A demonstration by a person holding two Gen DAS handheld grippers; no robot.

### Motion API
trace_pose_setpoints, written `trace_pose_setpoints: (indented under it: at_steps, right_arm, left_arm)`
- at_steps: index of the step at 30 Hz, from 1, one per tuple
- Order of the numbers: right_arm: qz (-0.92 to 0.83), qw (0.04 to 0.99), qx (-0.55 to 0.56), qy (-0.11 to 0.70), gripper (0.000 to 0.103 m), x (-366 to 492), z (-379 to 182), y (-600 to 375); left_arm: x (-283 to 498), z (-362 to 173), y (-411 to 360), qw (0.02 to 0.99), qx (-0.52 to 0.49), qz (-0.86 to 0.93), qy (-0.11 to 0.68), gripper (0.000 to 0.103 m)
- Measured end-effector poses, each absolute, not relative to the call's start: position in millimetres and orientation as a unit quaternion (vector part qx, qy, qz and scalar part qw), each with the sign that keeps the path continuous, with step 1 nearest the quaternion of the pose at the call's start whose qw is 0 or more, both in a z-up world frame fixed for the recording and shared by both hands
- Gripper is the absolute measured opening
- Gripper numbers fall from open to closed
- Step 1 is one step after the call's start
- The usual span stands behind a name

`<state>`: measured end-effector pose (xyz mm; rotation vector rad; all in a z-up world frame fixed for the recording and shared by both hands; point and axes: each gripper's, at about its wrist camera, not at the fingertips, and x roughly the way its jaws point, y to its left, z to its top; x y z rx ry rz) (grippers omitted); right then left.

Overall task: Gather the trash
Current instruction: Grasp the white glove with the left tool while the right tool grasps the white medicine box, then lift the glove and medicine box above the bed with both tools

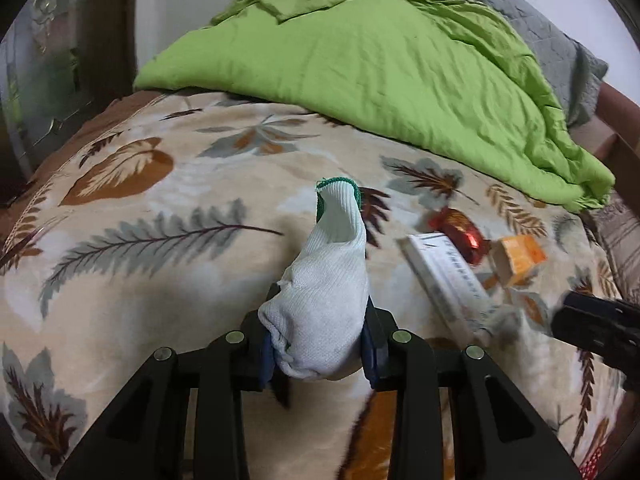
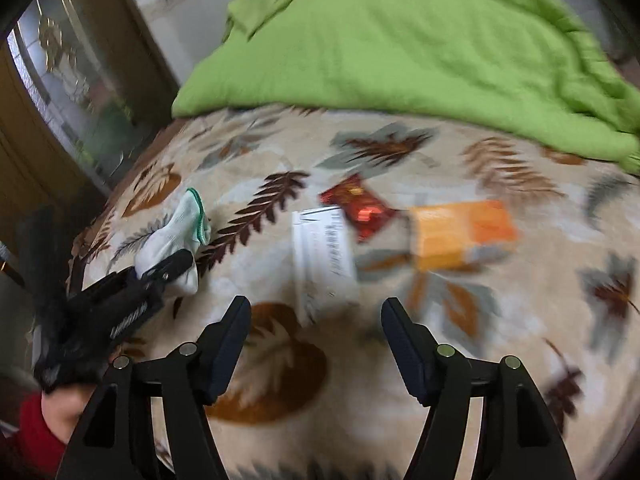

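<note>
My left gripper (image 1: 320, 344) has its jaws clamped on a white glove (image 1: 324, 292) over the leaf-print blanket (image 1: 160, 280). My right gripper (image 2: 316, 344) hangs wide open, empty, near the white box (image 2: 320, 248), red wrapper (image 2: 360, 208) and orange box (image 2: 460, 232).

- The quilt (image 1: 380, 72) lies heaped at the far end of the bed (image 1: 160, 280).
- The glove (image 1: 324, 292) lies left of the flat box (image 2: 322, 248) (well apart).
- The wrapper (image 2: 360, 208) sits between the flat box and the small carton (image 2: 460, 236).
</note>
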<state>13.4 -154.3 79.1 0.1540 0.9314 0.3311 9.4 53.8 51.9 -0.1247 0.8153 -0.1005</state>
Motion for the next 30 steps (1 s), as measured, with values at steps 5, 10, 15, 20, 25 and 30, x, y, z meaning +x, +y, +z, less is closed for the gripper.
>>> trace_pose_setpoints:
  at_steps: [5,10,15,20,25,30]
  right_arm:
    - [0.148,0.864,0.035,0.479,0.072,63.9,52.8,-131.1]
    - [0.145,0.849,0.020,0.507,0.072,86.9,32.7,-121.2]
    - [0.129,0.852,-0.005,0.507,0.068,84.8,17.7,-110.4]
    - [0.117,0.863,0.007,0.492,0.056,66.6,20.4,-117.2]
    - [0.108,0.873,0.051,0.472,0.056,22.0,34.8,-137.9]
    - [0.084,0.890,0.072,0.442,0.056,-38.2,56.7,-160.6]
  left_arm:
    - [15.6,47.0,61.9,0.912,-0.077,-0.046,0.400,0.033]
    - [17.4,44.6,58.4,0.911,-0.074,-0.057,0.403,0.033]
    - [17.4,44.3,55.2,0.911,-0.069,-0.063,0.402,0.033]
    - [13.0,48.0,52.5,0.914,-0.062,-0.063,0.396,0.033]
    - [-0.8,58.7,40.8,0.920,-0.048,-0.077,0.381,0.033]
    - [-28.5,70.3,16.0,0.926,-0.011,-0.108,0.362,0.033]
